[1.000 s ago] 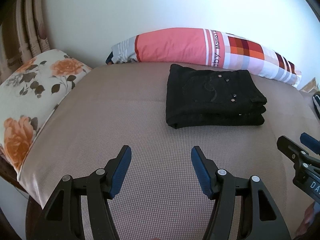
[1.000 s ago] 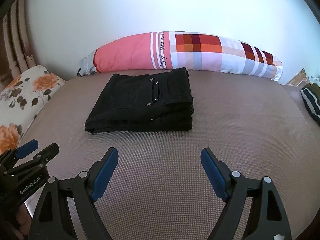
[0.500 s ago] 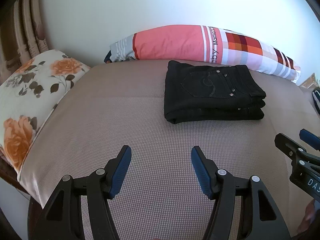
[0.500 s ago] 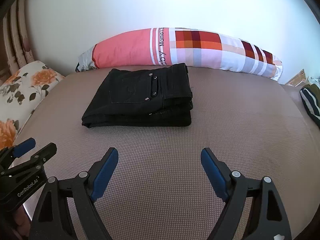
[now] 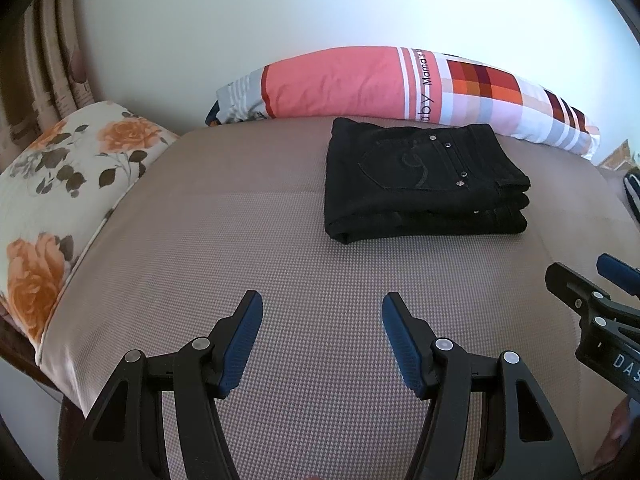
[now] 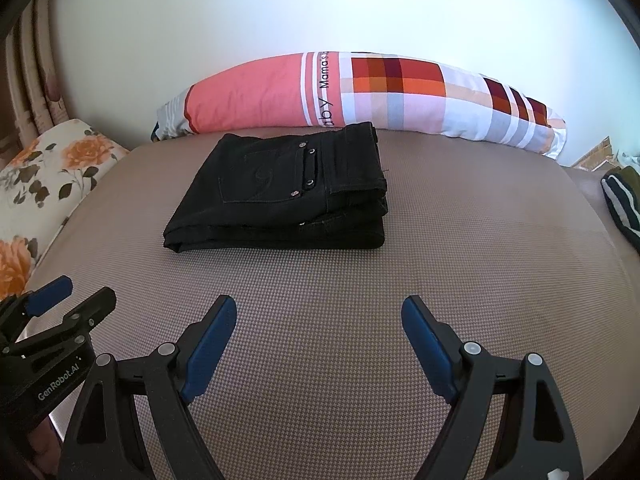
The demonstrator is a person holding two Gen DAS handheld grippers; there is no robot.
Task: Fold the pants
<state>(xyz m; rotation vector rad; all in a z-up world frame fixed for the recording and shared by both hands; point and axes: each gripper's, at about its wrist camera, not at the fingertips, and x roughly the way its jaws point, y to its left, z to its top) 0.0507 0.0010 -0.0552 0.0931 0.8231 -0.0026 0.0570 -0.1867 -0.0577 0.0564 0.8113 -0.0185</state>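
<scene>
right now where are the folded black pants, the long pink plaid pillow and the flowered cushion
folded black pants (image 6: 280, 188), right wrist view, on the top layer's back pocket
long pink plaid pillow (image 6: 248, 96), right wrist view, on its plain pink section
flowered cushion (image 5: 56, 184), left wrist view, on the white fabric between the orange roses

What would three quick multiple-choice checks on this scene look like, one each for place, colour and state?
1. Where do the pants lie?
A. On the floral pillow
B. On the taupe mattress, just in front of the long pink and checked bolster
C. Between the left tool's fingers

2. What colour are the pants?
A. Black
B. Pink
C. White

3. What state are the two tools in?
A. Both shut on cloth
B. One open, one shut
C. Both open and empty

Answers:
1 B: they rest on the mattress near the bolster, away from the floral pillow.
2 A: the folded stack is black.
3 C: the left tool and right tool show wide gaps over bare mattress.
</scene>
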